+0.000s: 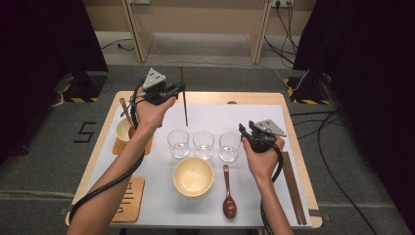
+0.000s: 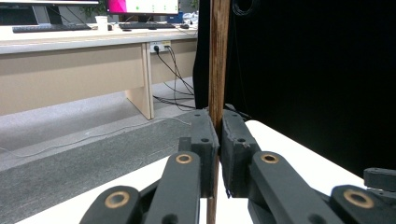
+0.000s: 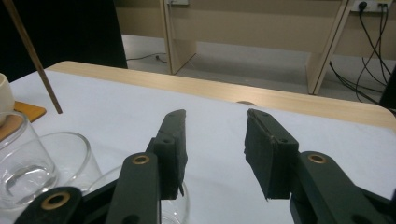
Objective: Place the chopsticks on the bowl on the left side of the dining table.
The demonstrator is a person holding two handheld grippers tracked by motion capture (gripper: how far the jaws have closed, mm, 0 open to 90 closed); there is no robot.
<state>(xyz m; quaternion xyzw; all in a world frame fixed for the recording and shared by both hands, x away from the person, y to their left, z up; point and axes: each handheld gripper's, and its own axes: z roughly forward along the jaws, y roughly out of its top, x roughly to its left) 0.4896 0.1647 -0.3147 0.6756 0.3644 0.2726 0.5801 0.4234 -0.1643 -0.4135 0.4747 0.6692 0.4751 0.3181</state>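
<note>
- Your left gripper (image 1: 180, 88) is clamped on a single wooden chopstick (image 1: 184, 98) — in the left gripper view the stick (image 2: 217, 60) runs straight up between the two pads, pinched with no gap on either side.
- The stick hangs nearly upright from those jaws, its lower tip above the white mat (image 1: 215, 115), behind the three glasses (image 1: 203, 144) and touching nothing.
- Judged from its look, it is light, stiff and thin. It will not bend, but a round, smooth shaft can twist or slide down through flat pads, so keep it centred on the pads rather than near their edge.
- You hold it well up its length, and most of it hangs below the jaws. A long free end swings easily, so a hold nearer the middle would steady it.
- Your right gripper (image 1: 244, 132) stands released — in the right gripper view the jaws are parted with nothing between them, the mat showing through the gap.
- The glasses (image 3: 28, 163) sit just below and to the left of those open jaws. They are hard, slick and breakable, so keep the pads off their rims.
- More chopsticks (image 1: 292, 188) lie flat on the table's right edge, beside your right forearm.
</note>
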